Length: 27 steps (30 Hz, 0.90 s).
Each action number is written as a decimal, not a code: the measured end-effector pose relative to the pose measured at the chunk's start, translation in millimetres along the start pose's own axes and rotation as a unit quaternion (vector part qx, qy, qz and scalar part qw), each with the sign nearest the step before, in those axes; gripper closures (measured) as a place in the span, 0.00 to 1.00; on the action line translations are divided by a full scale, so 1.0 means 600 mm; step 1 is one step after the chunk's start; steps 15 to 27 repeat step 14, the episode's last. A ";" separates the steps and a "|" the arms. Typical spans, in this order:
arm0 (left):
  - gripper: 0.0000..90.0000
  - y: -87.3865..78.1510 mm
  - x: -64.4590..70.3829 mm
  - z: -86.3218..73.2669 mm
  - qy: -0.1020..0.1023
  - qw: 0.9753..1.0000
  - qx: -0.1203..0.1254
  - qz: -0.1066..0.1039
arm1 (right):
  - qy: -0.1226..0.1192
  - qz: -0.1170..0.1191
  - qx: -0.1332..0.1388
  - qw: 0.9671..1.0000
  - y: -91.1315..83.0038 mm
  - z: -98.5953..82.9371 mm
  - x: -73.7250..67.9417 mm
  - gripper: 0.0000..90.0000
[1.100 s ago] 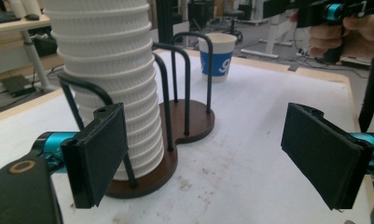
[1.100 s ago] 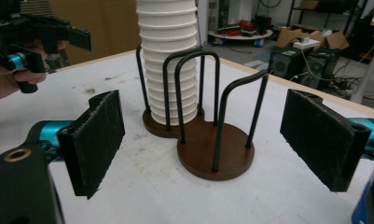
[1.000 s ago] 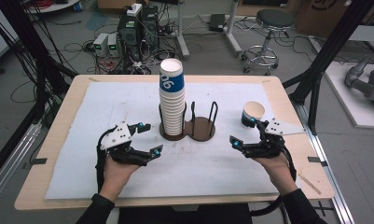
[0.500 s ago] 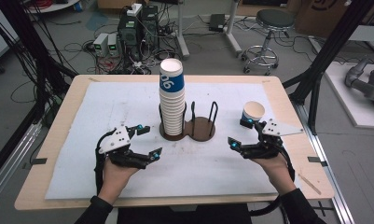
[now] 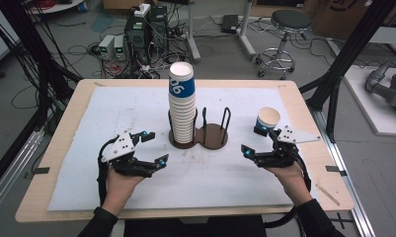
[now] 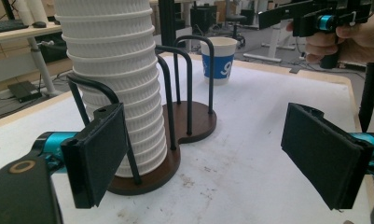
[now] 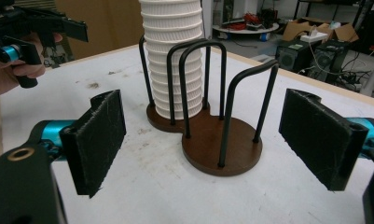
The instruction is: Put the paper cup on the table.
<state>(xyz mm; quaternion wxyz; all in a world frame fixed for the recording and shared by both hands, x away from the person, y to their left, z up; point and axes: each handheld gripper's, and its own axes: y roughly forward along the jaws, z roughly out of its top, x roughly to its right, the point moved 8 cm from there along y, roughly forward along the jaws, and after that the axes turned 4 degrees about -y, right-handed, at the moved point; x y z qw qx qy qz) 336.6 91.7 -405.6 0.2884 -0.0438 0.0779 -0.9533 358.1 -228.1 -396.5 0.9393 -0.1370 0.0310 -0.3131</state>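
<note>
While both grippers gape empty, top cup [image 5: 181, 79] of stack [image 5: 182, 116] shows blue band, white numeral unreadable.

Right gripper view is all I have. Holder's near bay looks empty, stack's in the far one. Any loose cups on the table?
Observer: Yes, one single cup stands upright on the table, apart from the holder, just beyond the right gripper in the high view.
Operator: Is that cup the same kind as the stack?
Observer: It looks so: white with a blue band, like the top cup of the stack.
Operator: Is the left gripper holding anything?
Observer: No, the left gripper has its jaws wide apart with nothing between them, pointed at the foot of the stack.
</note>
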 end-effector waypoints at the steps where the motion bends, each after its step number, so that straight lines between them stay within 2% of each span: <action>1: 0.16 0.000 0.000 0.000 0.001 1.000 0.000 0.001 | 0.000 0.000 0.001 1.000 0.000 0.001 0.000 0.17; 10: 0.16 0.002 -0.001 -0.003 -0.001 1.000 -0.004 0.001 | 0.002 -0.001 0.001 1.000 0.000 -0.001 0.002 0.17; 14: 0.16 0.004 -0.005 -0.008 -0.004 1.000 -0.012 0.008 | 0.005 -0.002 0.000 1.000 0.002 -0.004 0.006 0.17; 27: 0.16 0.004 -0.005 -0.008 -0.004 1.000 -0.012 0.008 | 0.005 -0.002 0.000 1.000 0.002 -0.004 0.006 0.17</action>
